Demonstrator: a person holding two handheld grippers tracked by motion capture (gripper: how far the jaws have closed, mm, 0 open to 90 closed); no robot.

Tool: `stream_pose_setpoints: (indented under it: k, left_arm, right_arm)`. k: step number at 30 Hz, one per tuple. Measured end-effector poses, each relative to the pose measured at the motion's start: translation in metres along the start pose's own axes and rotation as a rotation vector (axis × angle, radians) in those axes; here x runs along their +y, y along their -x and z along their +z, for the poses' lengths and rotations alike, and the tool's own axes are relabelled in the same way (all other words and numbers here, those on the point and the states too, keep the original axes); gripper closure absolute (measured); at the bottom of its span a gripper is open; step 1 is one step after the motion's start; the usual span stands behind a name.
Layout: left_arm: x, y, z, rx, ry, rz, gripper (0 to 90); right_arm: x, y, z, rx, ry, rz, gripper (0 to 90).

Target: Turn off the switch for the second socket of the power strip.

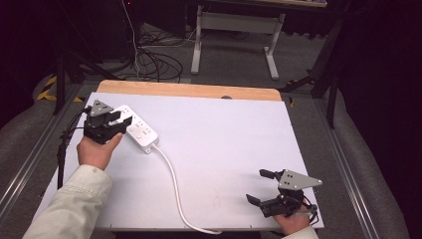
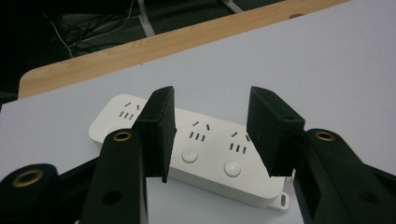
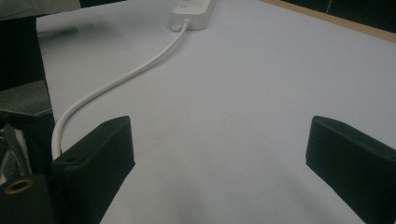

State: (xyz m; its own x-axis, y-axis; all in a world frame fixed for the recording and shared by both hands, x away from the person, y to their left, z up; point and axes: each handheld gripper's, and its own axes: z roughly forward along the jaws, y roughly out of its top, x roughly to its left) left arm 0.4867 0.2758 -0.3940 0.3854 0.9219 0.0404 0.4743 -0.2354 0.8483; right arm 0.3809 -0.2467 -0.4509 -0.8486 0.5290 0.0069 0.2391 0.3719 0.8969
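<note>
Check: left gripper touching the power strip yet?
Cannot tell. In the left gripper view the open left gripper has its jaws over the power strip; neither contact nor a gap shows plainly.

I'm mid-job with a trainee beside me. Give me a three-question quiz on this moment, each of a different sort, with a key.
1. True or false: the left gripper is clamped shut on the white power strip.
2. Multiple choice: where does the power strip's white cable run? A) off the table's far wooden edge B) off the table's near edge C) into the right gripper
3. Fill in: in the left gripper view, each socket on the strip has a round ____ in front of it.

Key
1. False: its jaws stand open, with the strip seen between them.
2. B: it curves across the white tabletop and leaves at the near edge.
3. Button.
</note>
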Motion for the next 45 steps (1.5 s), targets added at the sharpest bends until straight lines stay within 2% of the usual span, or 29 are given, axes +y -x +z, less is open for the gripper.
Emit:
stream_pose_setpoints:
  k: [7,12,14,17,19,25,27,30,33,35,39,45]
  left_arm:
    - [0.003,0.002,-0.007,-0.023,0.004,0.001,49.5]
    - [0.004,0.006,-0.017,-0.046,0.033,-0.002,47.0]
    - [0.004,0.007,-0.022,-0.069,0.043,-0.007,43.4]
    - [0.003,0.009,-0.028,-0.119,0.056,-0.021,30.5]
    - [0.002,0.013,-0.034,-0.16,0.072,-0.026,26.3]
    - [-0.001,0.026,-0.052,-0.19,0.1,0.042,17.4]
    - [-0.003,0.03,-0.059,-0.212,0.12,0.052,17.7]
    - [-0.01,0.035,-0.068,-0.211,0.165,0.076,17.4]
    - [-0.016,0.037,-0.075,-0.248,0.17,0.053,17.0]
    - [-0.021,0.038,-0.079,-0.284,0.179,0.054,18.1]
    - [-0.032,0.042,-0.083,-0.326,0.174,0.062,20.1]
    - [-0.048,0.052,-0.088,-0.316,0.174,0.105,19.1]
  right_arm:
    - [0.0,0.0,0.0,-0.003,0.0,0.001,7.9]
    - [0.0,0.0,0.0,-0.001,0.0,0.002,7.9]
    - [0.0,0.0,0.0,0.001,0.003,0.004,7.9]
    - [0.0,0.0,0.0,0.002,0.003,0.006,7.9]
    - [0.0,0.0,0.0,0.001,0.002,0.006,7.9]
    - [0.0,0.0,0.0,0.002,0.003,0.005,7.9]
    - [0.0,0.0,0.0,0.001,0.002,0.004,7.9]
    - [0.0,0.0,0.0,0.001,0.001,0.004,7.9]
    - [0.0,0.0,0.0,0.001,0.001,0.004,7.9]
    - [0.0,0.0,0.0,-0.001,-0.001,0.002,7.9]
    - [0.0,0.0,0.0,0.0,0.0,0.003,7.9]
    - [0.0,-0.001,0.0,-0.001,0.002,0.001,7.9]
